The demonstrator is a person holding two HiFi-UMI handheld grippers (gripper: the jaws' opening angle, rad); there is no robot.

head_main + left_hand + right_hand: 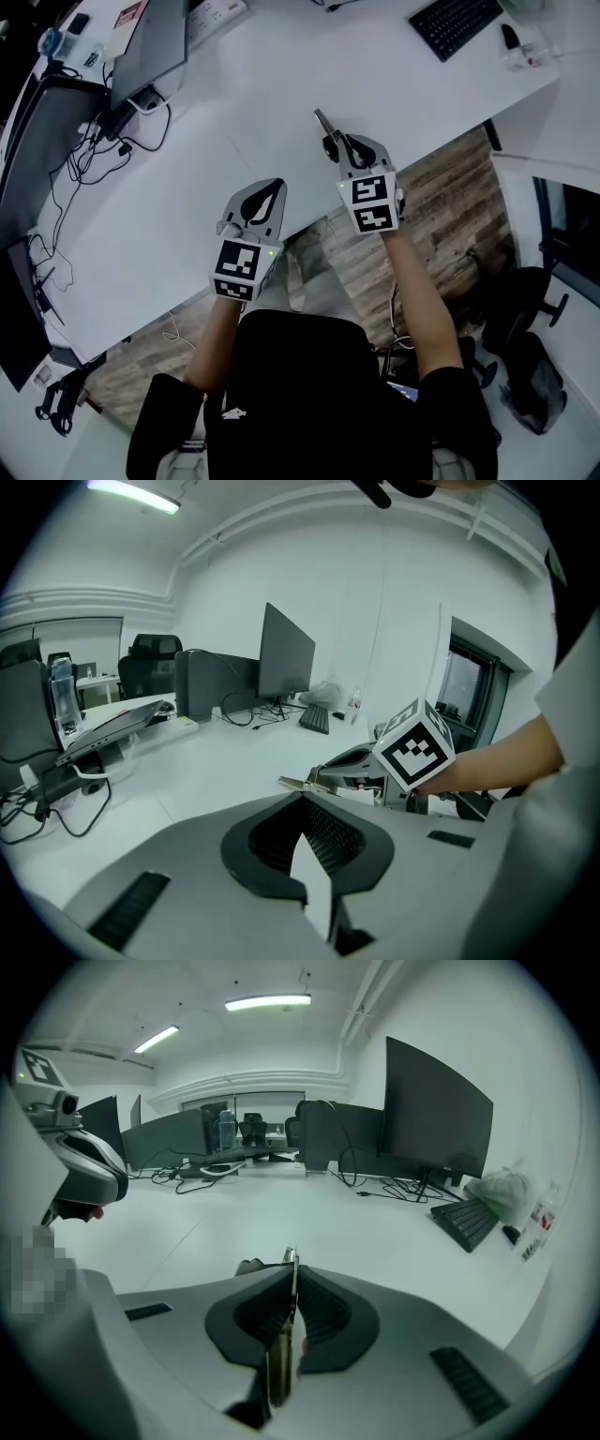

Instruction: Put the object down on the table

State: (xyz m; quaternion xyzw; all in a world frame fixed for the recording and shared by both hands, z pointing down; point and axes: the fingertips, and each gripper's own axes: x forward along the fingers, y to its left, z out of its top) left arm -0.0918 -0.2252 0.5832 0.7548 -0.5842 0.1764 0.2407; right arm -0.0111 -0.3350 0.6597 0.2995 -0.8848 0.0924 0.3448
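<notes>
My right gripper (336,145) is shut on a thin flat metal piece (322,120) whose tip sticks out past the jaws, low over the white table (234,103) near its front edge. In the right gripper view the brassy strip (278,1363) stands on edge, pinched between the black pads of that gripper (291,1274). The left gripper view shows the strip (295,784) close above the tabletop. My left gripper (274,187) hovers at the table edge to the left, shut and holding nothing; its tips (302,801) meet.
A laptop (150,37) and tangled cables (94,155) lie at the far left, and monitors (436,1115) stand along the back. A black keyboard (455,21) sits far right. An office chair (525,309) stands on the wooden floor to the right.
</notes>
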